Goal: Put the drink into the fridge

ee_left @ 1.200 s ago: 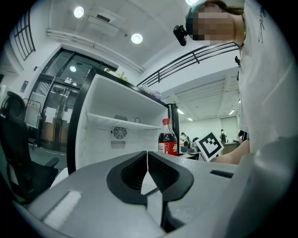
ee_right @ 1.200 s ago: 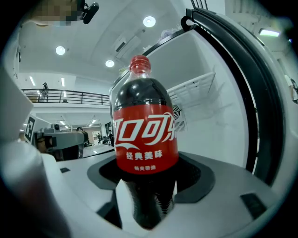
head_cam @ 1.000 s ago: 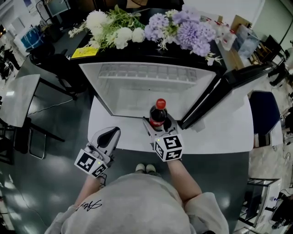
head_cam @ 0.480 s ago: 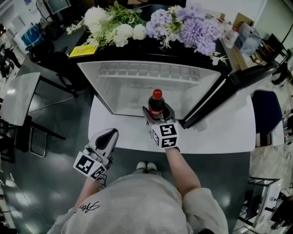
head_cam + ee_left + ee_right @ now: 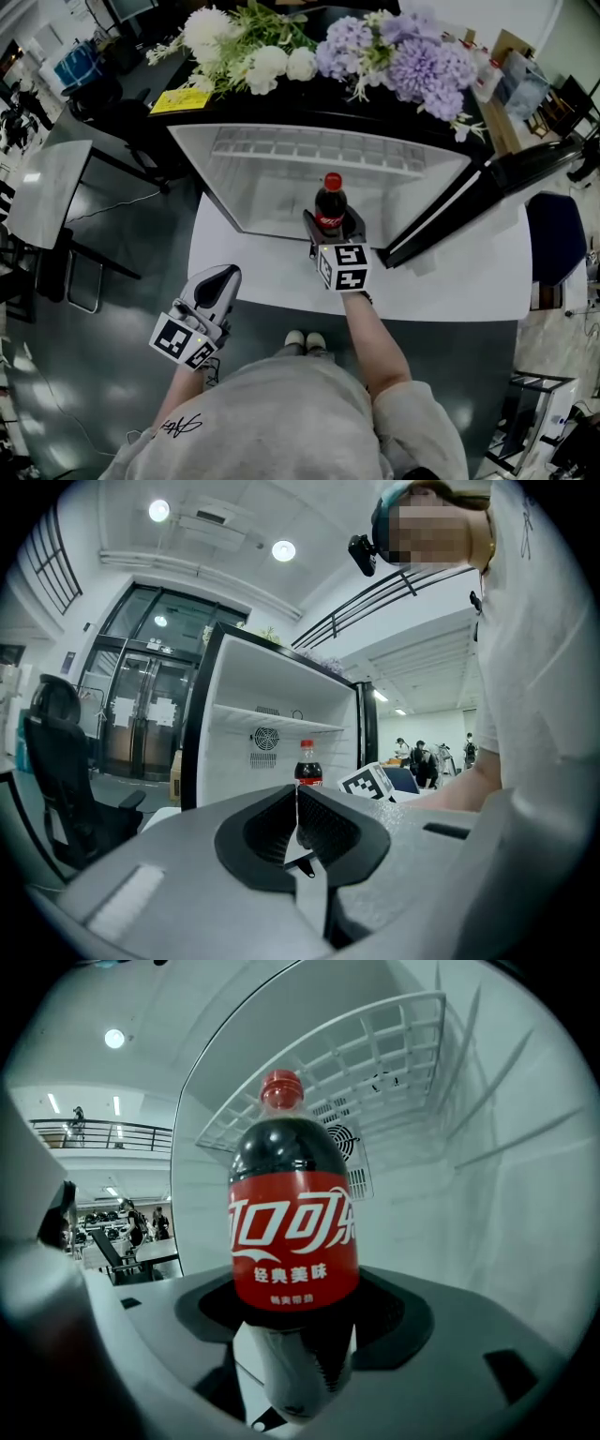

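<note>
On my left, the left gripper (image 5: 217,278) hangs off the near edge of the white tabletop (image 5: 450,281), low and to the side, with the forearm angled up from the person's body. Its own view shows the 2 jaws pressed together with nothing between them (image 5: 296,827). Over their tips I see the fridge (image 5: 239,752) and the bottle (image 5: 307,766) in the distance.

Toward the middle, the right arm reaches straight forward, and the right gripper (image 5: 332,228) is level at the open front of the fridge (image 5: 272,192). It pinches the cola bottle (image 5: 330,202) low on its body, holding it upright with the red cap on top. In the right gripper view the jaws (image 5: 300,1335) clamp the bottle (image 5: 292,1232) just under its red label, and the wire shelf (image 5: 366,1044) and white inner walls stand behind it.

To the right, the fridge door (image 5: 469,202) is swung wide open. Flowers (image 5: 328,42) lie along the top of the fridge.
</note>
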`<state>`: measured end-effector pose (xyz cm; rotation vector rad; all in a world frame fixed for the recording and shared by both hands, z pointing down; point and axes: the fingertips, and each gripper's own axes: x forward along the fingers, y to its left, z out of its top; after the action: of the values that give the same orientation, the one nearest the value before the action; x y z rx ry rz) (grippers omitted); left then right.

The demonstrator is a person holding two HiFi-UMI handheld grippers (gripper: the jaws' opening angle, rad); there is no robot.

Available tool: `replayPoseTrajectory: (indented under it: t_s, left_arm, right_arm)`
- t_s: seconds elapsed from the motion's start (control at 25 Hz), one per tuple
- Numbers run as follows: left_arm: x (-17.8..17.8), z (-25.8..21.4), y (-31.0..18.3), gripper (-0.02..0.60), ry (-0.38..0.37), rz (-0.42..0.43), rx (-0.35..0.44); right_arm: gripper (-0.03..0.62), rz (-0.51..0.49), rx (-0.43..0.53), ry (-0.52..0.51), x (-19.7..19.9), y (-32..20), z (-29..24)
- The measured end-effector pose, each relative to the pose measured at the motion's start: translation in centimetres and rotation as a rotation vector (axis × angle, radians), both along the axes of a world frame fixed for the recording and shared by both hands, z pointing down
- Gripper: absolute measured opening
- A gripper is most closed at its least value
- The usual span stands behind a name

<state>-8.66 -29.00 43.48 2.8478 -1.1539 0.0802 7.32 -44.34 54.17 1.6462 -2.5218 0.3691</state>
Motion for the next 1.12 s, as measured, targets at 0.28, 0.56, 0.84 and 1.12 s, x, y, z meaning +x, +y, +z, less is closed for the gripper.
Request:
replayPoseTrajectory:
  t_s: [0.28, 0.56, 0.84, 1.12]
  left_arm:
    - [-0.3, 0.3, -0.1, 0.009, -0.003, -0.014, -0.007]
    - [-0.2, 0.4, 0.0, 0.009, -0.009, -0.015, -0.012]
    - [-0.4, 0.7, 0.1, 0.009, -0.009, -0.026, -0.022]
    - [-0.3, 1.6, 0.6, 0.009, -0.011, -0.027, -0.053]
  right_arm:
    - [0.310, 0.008, 0.000, -0.001, 0.0, -2.1, -0.1]
    - [0.310, -0.010, 0.010, 0.008, -0.6, -4.1, 0.0]
    - [0.310, -0.015, 0.007, 0.024, -0.8, -6.0, 0.0]
    - [0.310, -0.002, 0.002, 0.035, -0.5, -7.7, 0.2]
